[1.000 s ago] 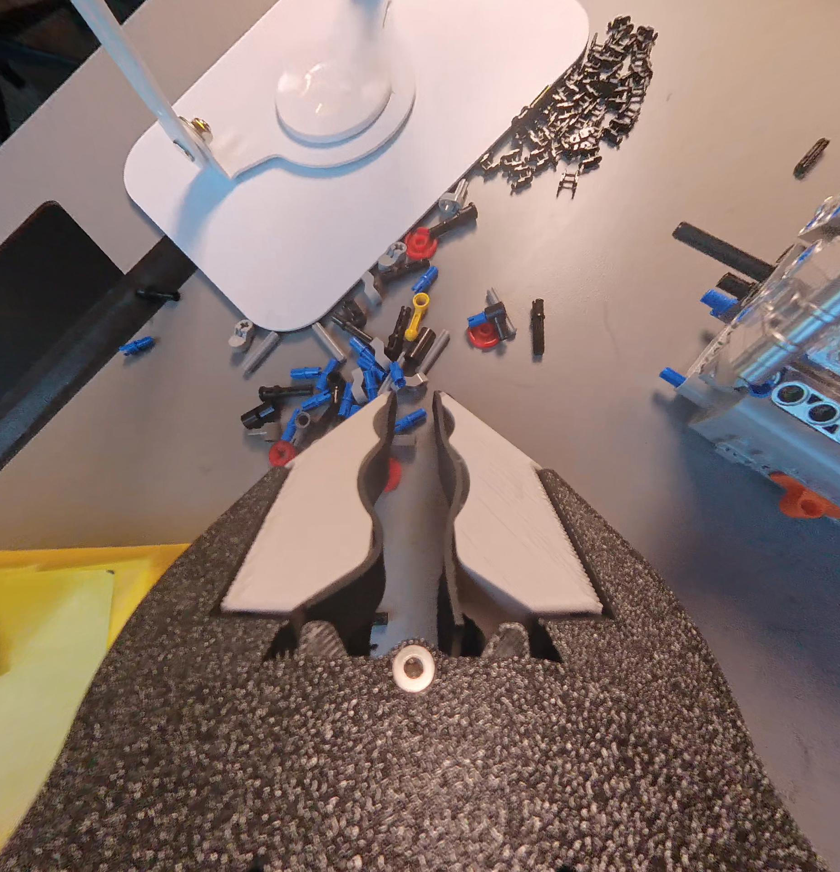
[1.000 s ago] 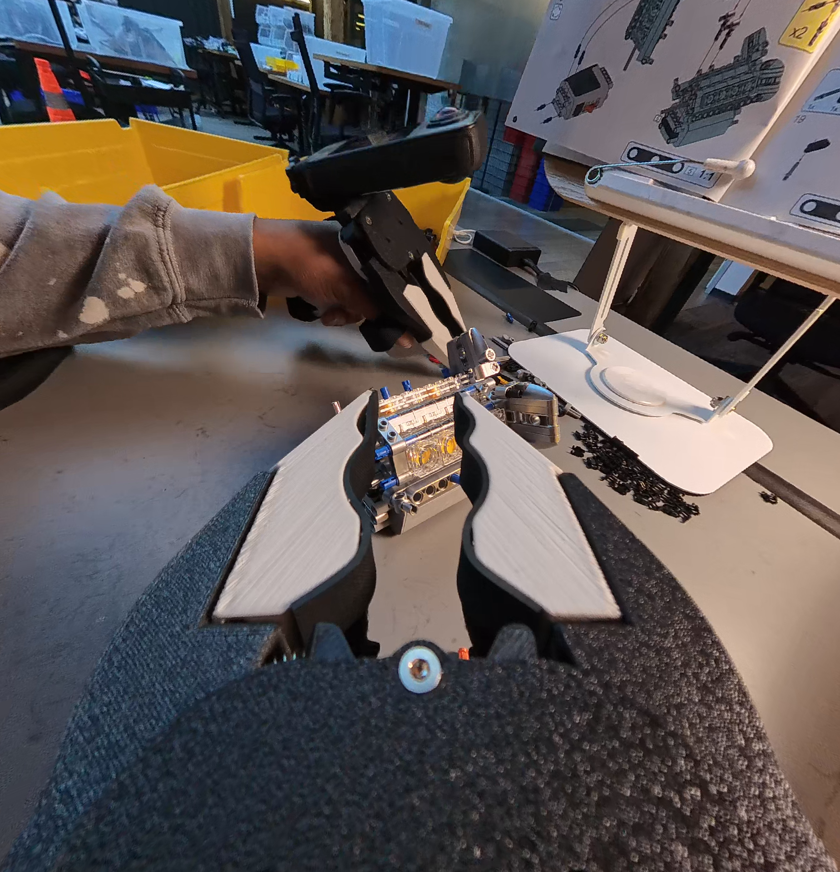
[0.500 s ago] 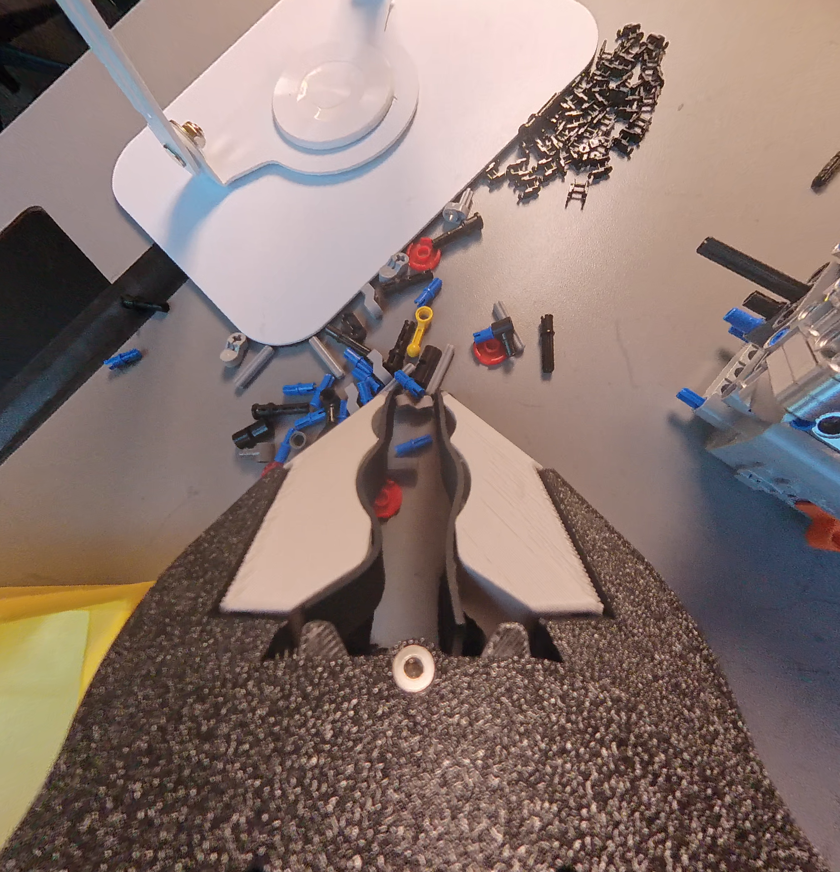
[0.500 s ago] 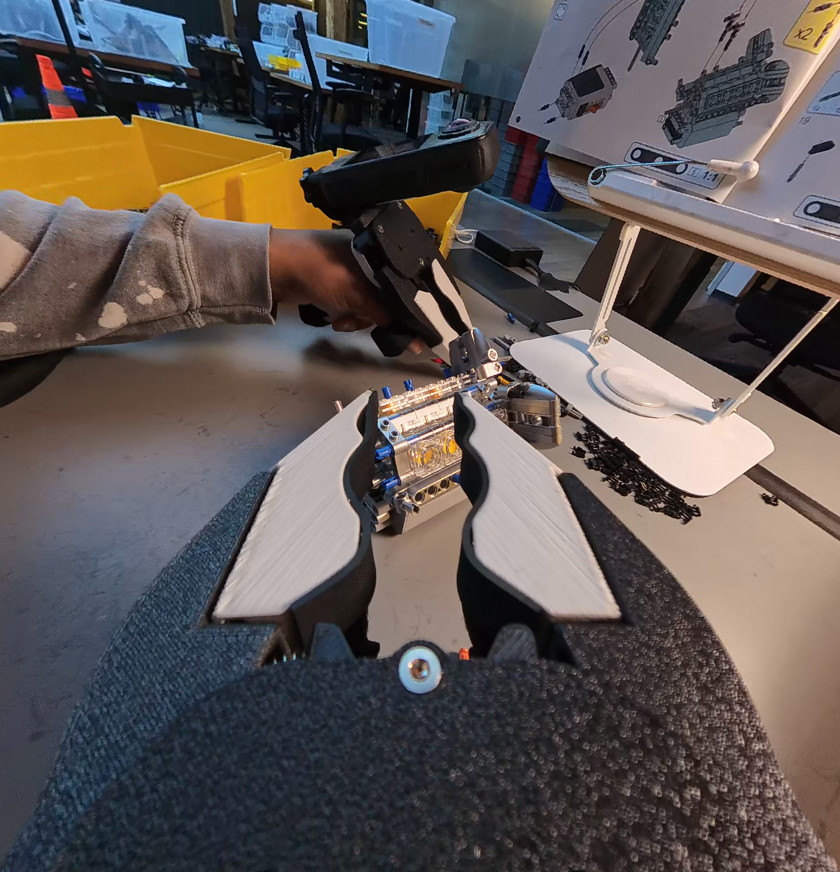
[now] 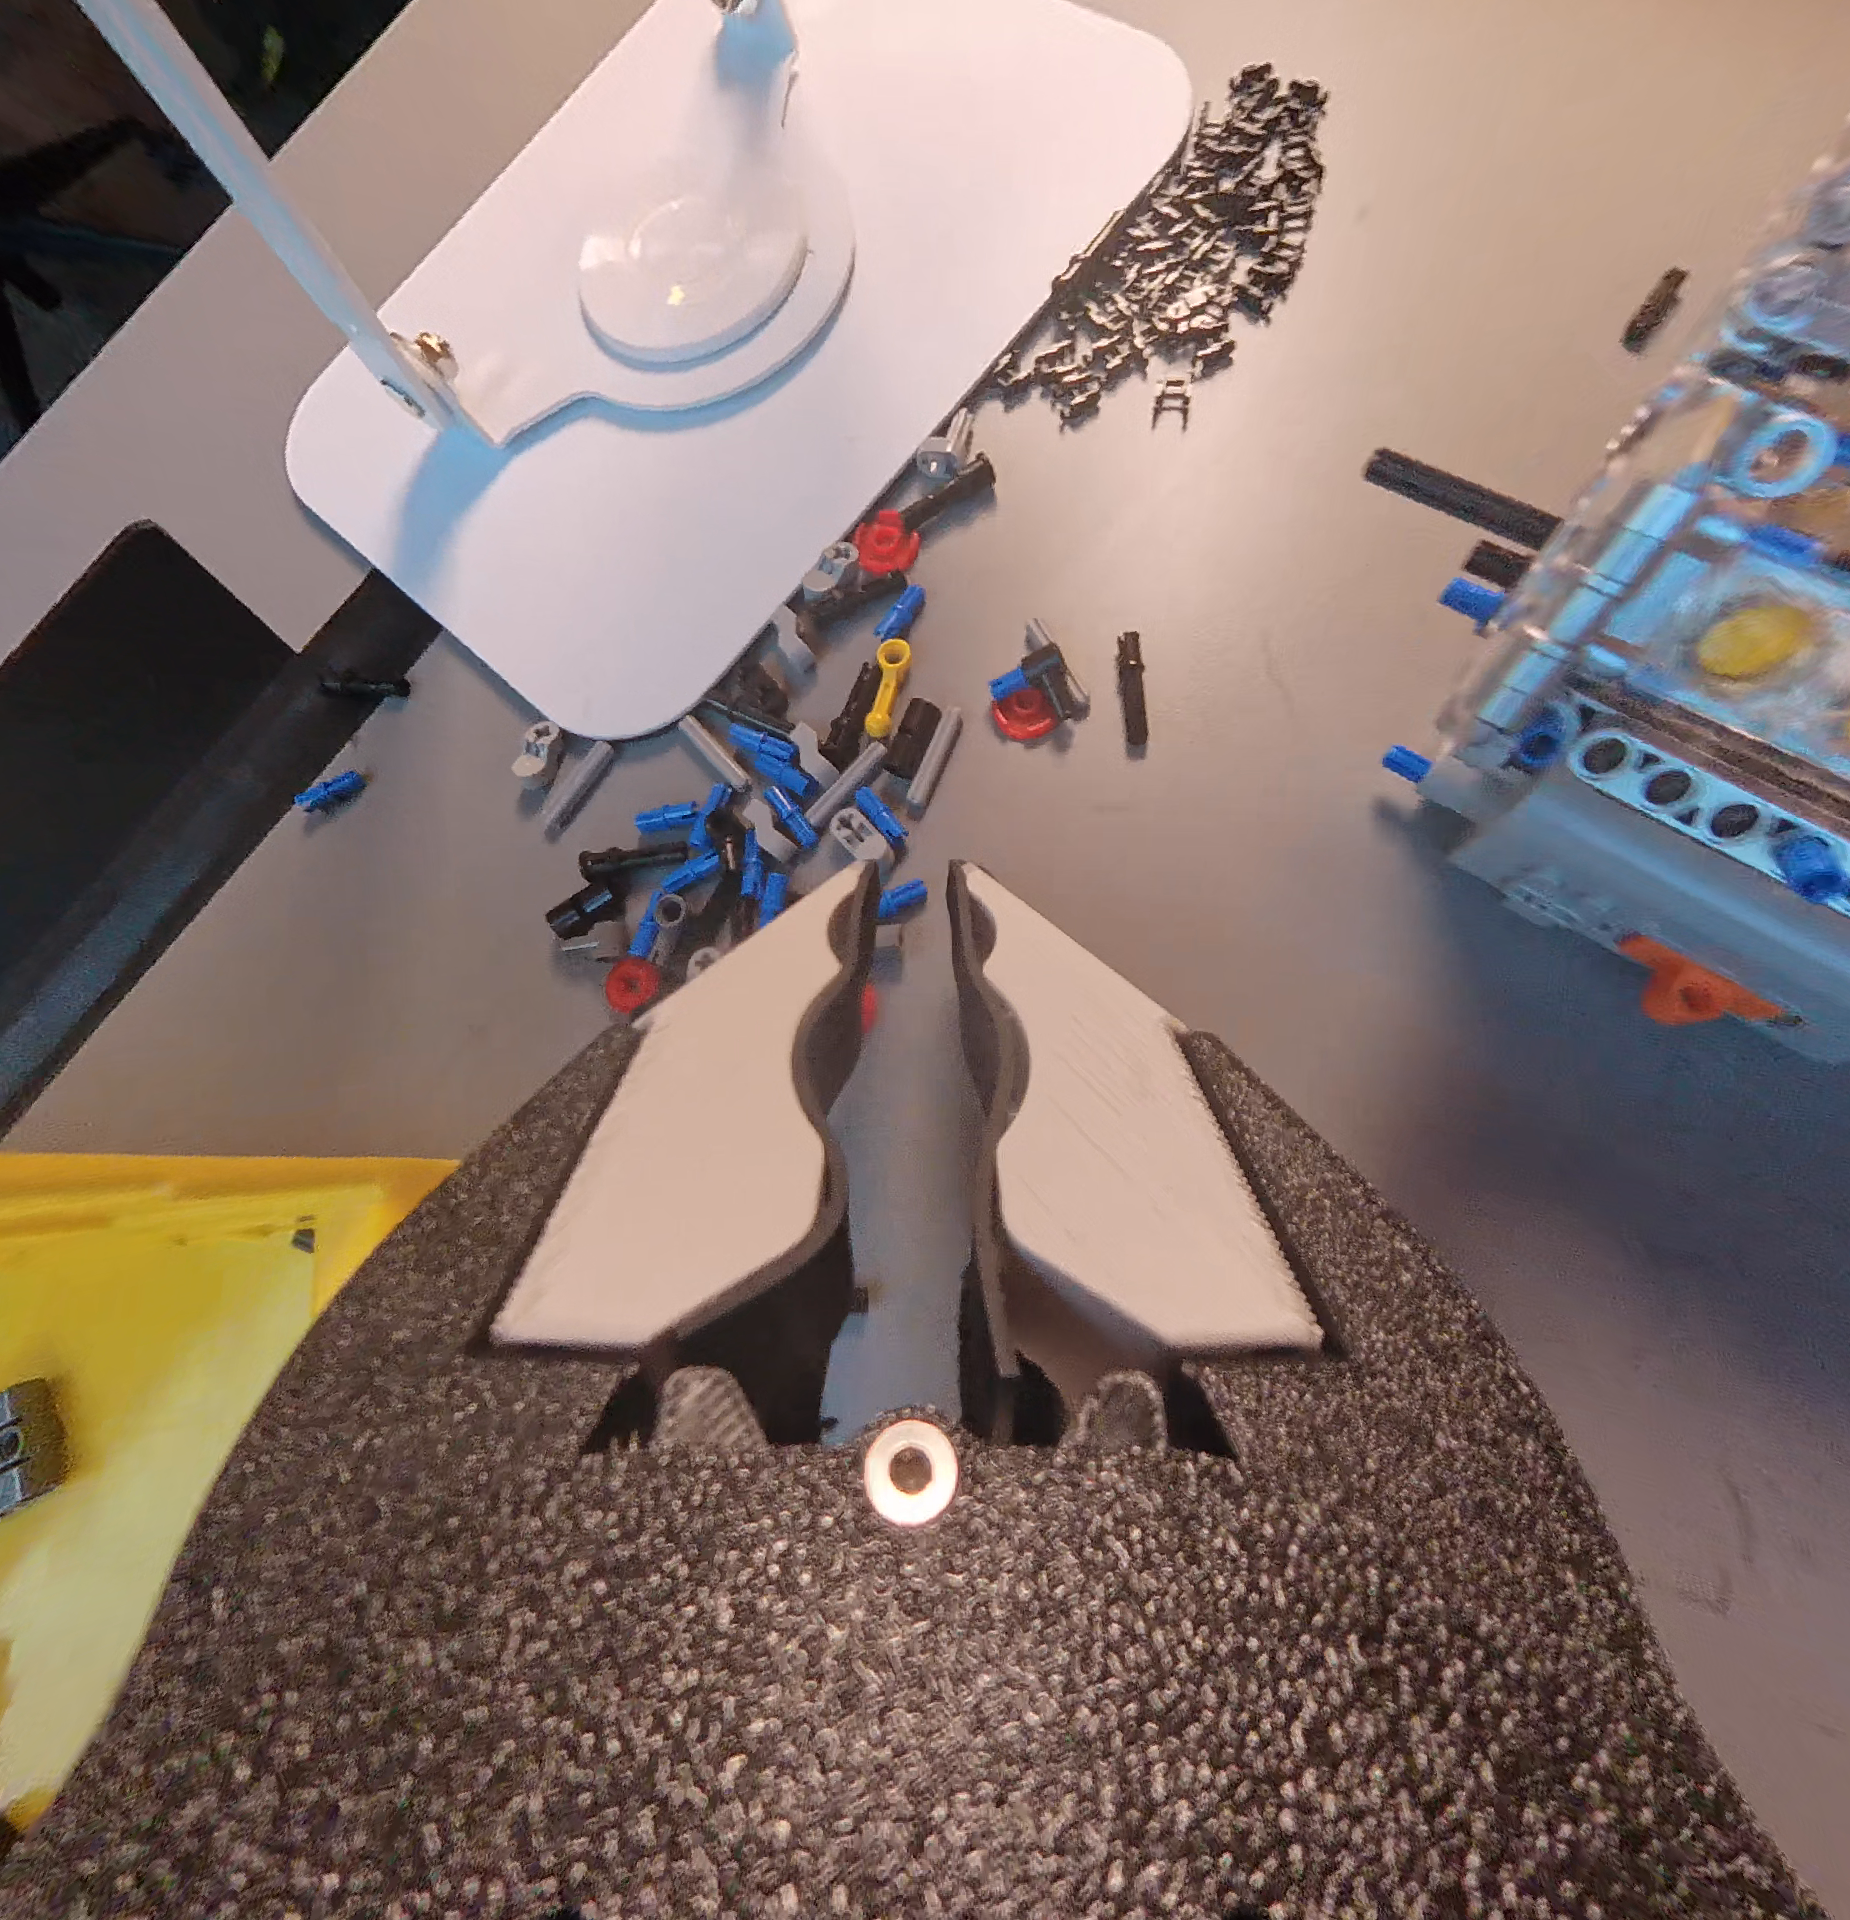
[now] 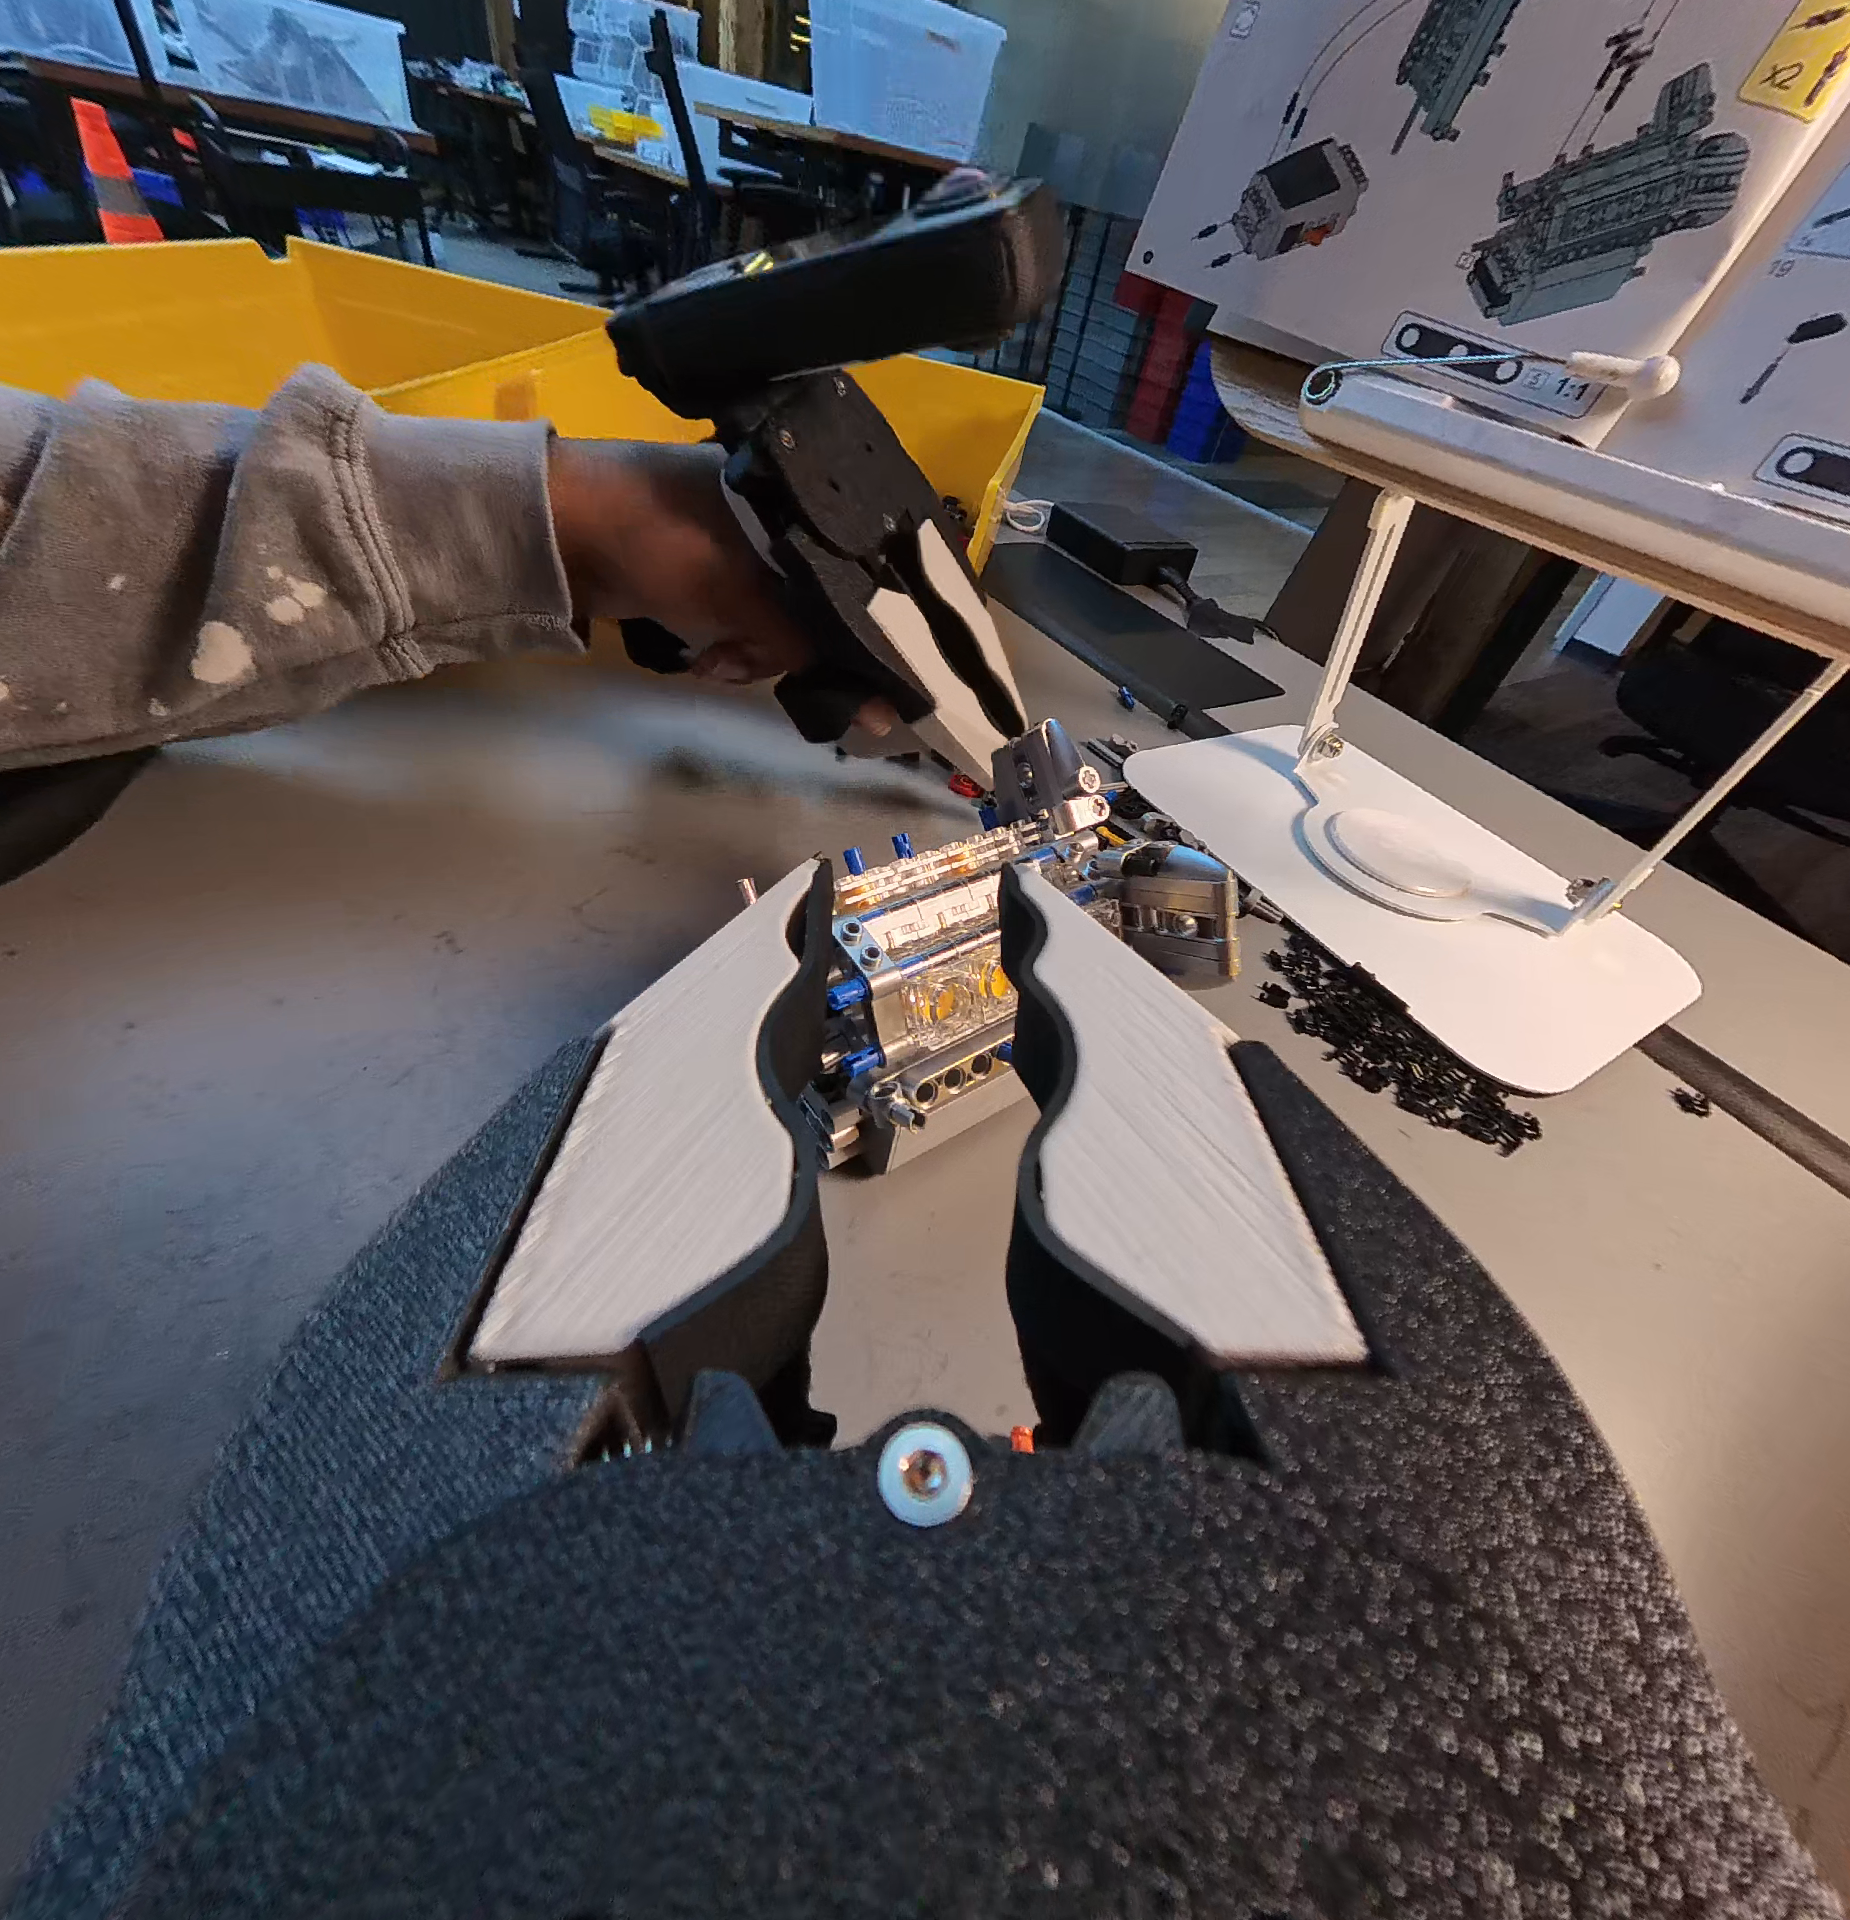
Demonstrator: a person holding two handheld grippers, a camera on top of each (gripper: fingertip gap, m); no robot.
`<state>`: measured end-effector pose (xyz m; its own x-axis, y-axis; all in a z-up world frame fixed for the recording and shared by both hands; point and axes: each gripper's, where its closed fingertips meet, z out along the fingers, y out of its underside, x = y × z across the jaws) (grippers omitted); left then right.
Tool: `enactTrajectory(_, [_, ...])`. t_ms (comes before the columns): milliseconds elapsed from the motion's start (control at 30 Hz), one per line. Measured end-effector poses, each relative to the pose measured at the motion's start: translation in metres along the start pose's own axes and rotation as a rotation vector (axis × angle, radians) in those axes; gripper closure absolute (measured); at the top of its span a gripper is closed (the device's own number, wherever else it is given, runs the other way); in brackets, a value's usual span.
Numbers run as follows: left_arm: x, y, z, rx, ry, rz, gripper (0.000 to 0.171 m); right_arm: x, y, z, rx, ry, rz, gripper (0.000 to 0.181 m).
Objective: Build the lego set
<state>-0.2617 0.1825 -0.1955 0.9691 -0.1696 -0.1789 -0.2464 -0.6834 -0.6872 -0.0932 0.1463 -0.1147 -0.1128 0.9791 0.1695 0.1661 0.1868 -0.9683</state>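
Observation:
My left gripper [image 5: 913, 878] hangs just above a scatter of small blue, black, grey and red pins [image 5: 796, 790] on the grey table. Its jaws stand a narrow gap apart and hold nothing. A blue pin [image 5: 900, 900] lies on the table between the tips. A grey and clear brick engine model [image 5: 1679, 727] stands to the right. My right gripper [image 6: 916, 894] is open, with its fingers on either side of the model's [image 6: 931, 997] near end; I cannot tell whether they touch it. The left gripper [image 6: 988, 727], held by a hand, points down behind the model.
A white stand base [image 5: 692, 364] lies behind the pins and carries an instruction booklet [image 6: 1523, 156]. A heap of black chain links [image 5: 1191, 239] lies by its edge. A yellow bin [image 5: 121, 1299] is at the left. A black axle [image 5: 1451, 499] lies by the model. Left tips to right tips: about 20 cm.
My left gripper had dipped into the pins with its tips nearly shut. It has drawn back empty, its jaws a little wider, nearer the model. The right gripper has not moved.

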Motion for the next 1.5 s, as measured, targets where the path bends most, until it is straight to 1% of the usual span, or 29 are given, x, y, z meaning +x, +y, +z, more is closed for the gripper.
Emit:
enactTrajectory(167, [-0.010,0.002,0.019,-0.043,-0.030,-0.050,0.158,0.001,0.000,0.000,0.003,-0.002,0.006,0.151])
enactTrajectory(400, [-0.011,0.005,0.021,-0.050,-0.010,-0.079,0.160,-0.001,0.000,0.001,-0.002,-0.006,0.000,0.151])
enactTrajectory(500, [-0.010,0.004,0.022,-0.051,0.002,-0.062,0.165,-0.001,0.001,0.001,-0.003,-0.006,0.001,0.151])
enactTrajectory(600, [-0.013,0.004,0.020,-0.043,-0.009,-0.030,0.166,0.000,0.000,0.000,0.000,-0.005,0.001,0.151])
enactTrajectory(700, [-0.011,-0.006,0.003,0.008,-0.008,0.012,0.166,0.000,0.000,0.000,0.003,-0.002,0.000,0.151])
enactTrajectory(733, [-0.006,-0.010,-0.006,0.026,0.016,0.022,0.166,0.000,0.000,0.000,0.003,-0.002,0.000,0.151])
enactTrajectory(767, [0.006,-0.013,-0.017,0.037,0.072,0.042,0.166,0.000,0.000,0.000,0.004,0.000,0.001,0.151])
enactTrajectory(800, [0.025,-0.012,-0.027,0.033,0.168,0.072,0.166,0.001,0.000,0.000,0.005,0.001,0.003,0.151])
enactTrajectory(867, [0.068,0.001,-0.045,0.006,0.358,0.158,0.166,0.003,0.000,-0.001,0.006,0.007,0.004,0.151])
enactTrajectory(967, [0.123,0.027,-0.057,-0.039,0.569,0.317,0.166,0.004,-0.001,-0.001,0.008,0.011,0.010,0.151])
enactTrajectory(1000, [0.133,0.032,-0.057,-0.063,0.609,0.335,0.166,0.004,-0.001,-0.001,0.009,0.014,0.009,0.150])
enactTrajectory(1067, [0.142,0.036,-0.053,-0.095,0.643,0.348,0.165,0.005,-0.001,-0.002,0.012,0.022,0.009,0.149])
enactTrajectory(1133, [0.142,0.034,-0.054,-0.079,0.663,0.333,0.162,0.008,-0.002,-0.002,0.017,0.034,0.014,0.148])
enactTrajectory(1200, [0.131,0.025,-0.055,-0.026,0.632,0.287,0.156,0.011,-0.003,-0.003,0.022,0.044,0.022,0.147])
enactTrajectory(1233, [0.118,0.016,-0.053,0.017,0.578,0.254,0.156,0.012,-0.003,-0.003,0.023,0.049,0.027,0.147])
enactTrajectory(1267, [0.101,0.006,-0.048,0.063,0.495,0.210,0.155,0.013,-0.003,-0.003,0.024,0.053,0.032,0.146])
enactTrajectory(1333, [0.054,-0.015,-0.034,0.136,0.284,0.086,0.155,0.015,-0.003,-0.003,0.025,0.056,0.040,0.146])
enactTrajectory(1400, [0.012,-0.024,-0.016,0.136,0.110,-0.058,0.155,0.015,-0.002,-0.002,0.023,0.056,0.042,0.146])
enactTrajectory(1433, [-0.002,-0.025,-0.007,0.118,0.060,-0.106,0.155,0.015,-0.002,-0.002,0.022,0.055,0.041,0.146])
enactTrajectory(1500, [-0.015,-0.022,0.012,0.066,0.012,-0.137,0.156,0.016,-0.003,-0.002,0.025,0.058,0.037,0.146])
